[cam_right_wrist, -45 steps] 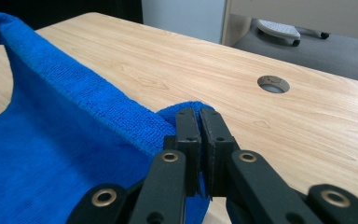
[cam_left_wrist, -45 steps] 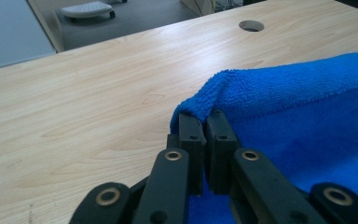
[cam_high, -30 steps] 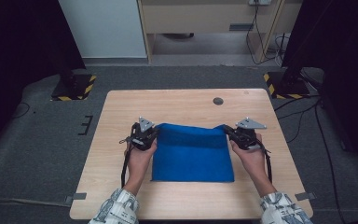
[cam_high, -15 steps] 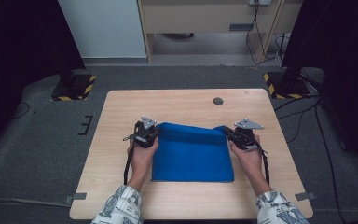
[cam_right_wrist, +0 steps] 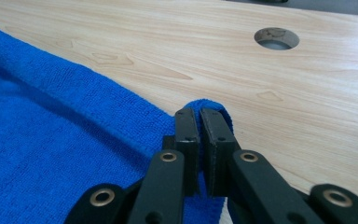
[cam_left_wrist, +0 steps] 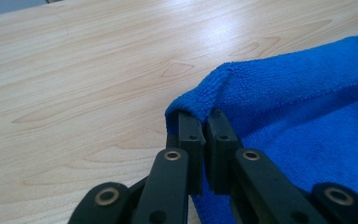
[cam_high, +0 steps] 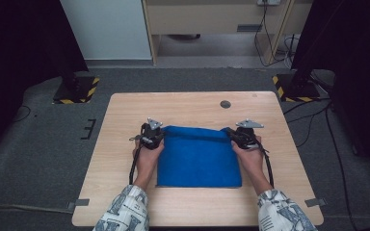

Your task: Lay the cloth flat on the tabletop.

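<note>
A blue towel (cam_high: 197, 156) lies spread on the wooden table (cam_high: 125, 120), its far edge raised slightly between the two hands. My left gripper (cam_high: 155, 136) is shut on the towel's far left corner (cam_left_wrist: 196, 100), the cloth pinched between the black jaws. My right gripper (cam_high: 238, 136) is shut on the far right corner (cam_right_wrist: 209, 105) in the same way. In the left gripper view the towel (cam_left_wrist: 307, 121) stretches off to the right; in the right gripper view the towel (cam_right_wrist: 51, 154) stretches off to the left.
A round cable hole (cam_high: 225, 104) sits in the table beyond the towel, also near the top of the right gripper view as a hole (cam_right_wrist: 276, 38). Bare wood surrounds the towel. Stand bases with yellow-black tape (cam_high: 77, 91) rest on the grey floor.
Both grippers have shifted slightly toward the person, drawing the towel's far edge back with them. Their hold on the corners is unchanged.
</note>
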`<action>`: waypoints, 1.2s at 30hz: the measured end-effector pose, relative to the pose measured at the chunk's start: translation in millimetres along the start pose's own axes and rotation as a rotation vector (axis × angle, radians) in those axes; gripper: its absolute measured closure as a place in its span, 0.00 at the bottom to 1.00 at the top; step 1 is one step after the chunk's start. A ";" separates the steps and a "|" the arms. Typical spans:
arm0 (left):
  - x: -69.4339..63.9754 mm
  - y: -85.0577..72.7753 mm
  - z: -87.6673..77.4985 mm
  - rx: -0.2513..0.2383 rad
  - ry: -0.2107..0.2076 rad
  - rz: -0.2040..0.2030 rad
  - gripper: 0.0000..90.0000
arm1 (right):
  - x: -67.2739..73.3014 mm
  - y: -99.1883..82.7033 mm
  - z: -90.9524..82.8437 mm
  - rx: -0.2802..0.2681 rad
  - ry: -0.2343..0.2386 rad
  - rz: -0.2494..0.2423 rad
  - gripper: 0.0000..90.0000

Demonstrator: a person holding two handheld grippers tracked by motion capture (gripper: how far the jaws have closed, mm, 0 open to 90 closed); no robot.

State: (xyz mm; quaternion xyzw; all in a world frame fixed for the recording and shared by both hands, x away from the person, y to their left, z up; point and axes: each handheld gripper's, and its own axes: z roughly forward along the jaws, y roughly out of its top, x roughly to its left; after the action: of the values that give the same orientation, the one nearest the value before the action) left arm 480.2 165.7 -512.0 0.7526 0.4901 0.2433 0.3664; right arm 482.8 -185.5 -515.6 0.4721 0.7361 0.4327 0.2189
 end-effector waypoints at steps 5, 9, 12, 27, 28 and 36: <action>-0.4 1.1 2.3 0.001 0.004 0.006 0.96 | -1.5 -0.1 2.7 0.010 -0.012 -0.009 0.96; 0.4 3.5 3.9 0.000 0.008 0.006 0.95 | -3.8 0.2 4.4 0.019 -0.020 -0.007 0.95; 1.4 5.2 6.8 -0.007 0.017 -0.004 0.77 | -4.6 2.9 7.5 0.006 -0.022 -0.009 0.82; 8.9 12.0 -4.9 -0.118 0.045 -0.016 0.46 | -7.0 21.4 1.2 -0.060 -0.064 -0.005 0.44; 8.8 12.3 -5.8 -0.119 0.045 -0.014 0.46 | -6.9 21.1 1.2 -0.054 -0.065 -0.008 0.44; 11.6 12.9 -17.9 -0.108 0.047 -0.004 0.45 | -4.6 17.5 -3.5 -0.030 -0.054 -0.016 0.45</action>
State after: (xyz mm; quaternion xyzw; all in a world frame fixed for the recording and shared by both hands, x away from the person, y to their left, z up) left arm 479.1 178.8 -490.8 0.7248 0.4863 0.2863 0.3952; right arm 491.2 -188.0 -499.4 0.4746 0.7271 0.4288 0.2493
